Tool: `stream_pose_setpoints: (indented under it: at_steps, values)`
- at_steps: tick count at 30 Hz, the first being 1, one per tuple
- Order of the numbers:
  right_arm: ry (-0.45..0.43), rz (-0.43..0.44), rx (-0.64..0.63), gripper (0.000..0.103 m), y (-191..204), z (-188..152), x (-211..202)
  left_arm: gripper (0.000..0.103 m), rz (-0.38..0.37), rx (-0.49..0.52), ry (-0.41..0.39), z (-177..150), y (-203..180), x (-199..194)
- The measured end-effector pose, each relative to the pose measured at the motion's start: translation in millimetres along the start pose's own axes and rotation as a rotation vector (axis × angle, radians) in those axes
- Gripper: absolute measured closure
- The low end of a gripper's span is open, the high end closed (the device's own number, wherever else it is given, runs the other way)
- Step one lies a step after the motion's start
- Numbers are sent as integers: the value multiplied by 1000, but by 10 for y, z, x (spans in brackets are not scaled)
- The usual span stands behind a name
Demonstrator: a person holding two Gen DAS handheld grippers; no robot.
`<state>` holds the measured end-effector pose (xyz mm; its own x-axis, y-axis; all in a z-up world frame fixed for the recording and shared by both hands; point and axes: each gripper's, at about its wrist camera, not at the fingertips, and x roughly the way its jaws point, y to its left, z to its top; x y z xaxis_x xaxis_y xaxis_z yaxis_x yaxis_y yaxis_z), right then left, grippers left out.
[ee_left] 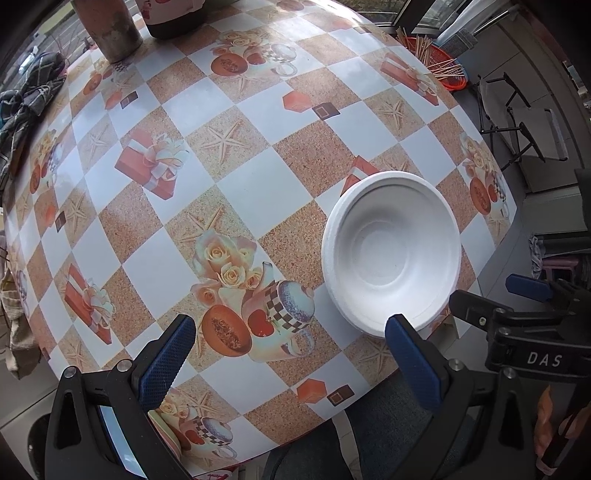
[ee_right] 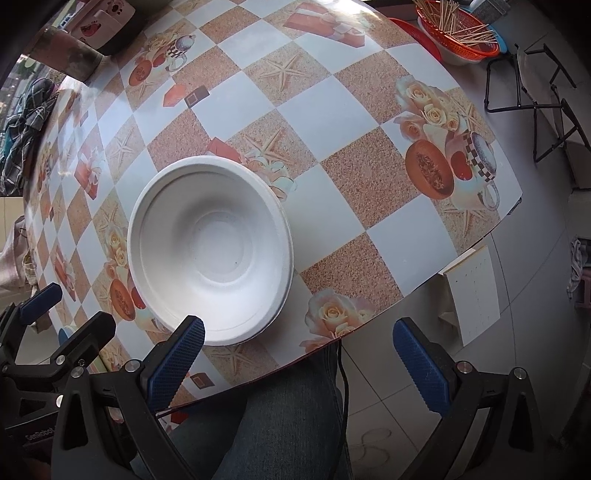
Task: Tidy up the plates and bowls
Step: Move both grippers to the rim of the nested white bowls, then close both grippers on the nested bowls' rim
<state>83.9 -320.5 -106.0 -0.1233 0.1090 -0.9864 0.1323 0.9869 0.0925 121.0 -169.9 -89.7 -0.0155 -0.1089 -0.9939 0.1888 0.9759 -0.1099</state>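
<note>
A white foam bowl (ee_left: 391, 254) sits upright on the checked tablecloth (ee_left: 258, 184) near the table's front edge; its rim looks doubled, as if it rests on another piece. It also shows in the right wrist view (ee_right: 210, 251). My left gripper (ee_left: 291, 354) is open and empty, above the table's near edge, its right fingertip (ee_left: 402, 332) overlapping the bowl's near rim. My right gripper (ee_right: 299, 350) is open and empty over the table edge, its left fingertip (ee_right: 192, 332) at the bowl's near rim.
A rusty metal cylinder (ee_left: 109, 29) and a dark container (ee_left: 173, 18) stand at the far edge. An orange basket of sticks (ee_right: 458, 33) sits off the far right corner. Folding chairs (ee_right: 535, 107) stand right. A person's jeans-clad leg (ee_right: 273, 424) is below the table edge.
</note>
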Motion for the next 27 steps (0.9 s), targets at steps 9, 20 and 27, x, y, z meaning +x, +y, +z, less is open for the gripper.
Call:
stream_pose_setpoints:
  at_steps: [9,20,27]
  values:
    - [18,-5,14,0,-74,-21,52,0,5,-1,16,29,-51,61]
    - [36,-42,13,0,-239,-46,110,0,12,-49,37,102,-94,256]
    - [41,-64,-10,0,-288,77,220,0,45,-39,69,144,-152,488]
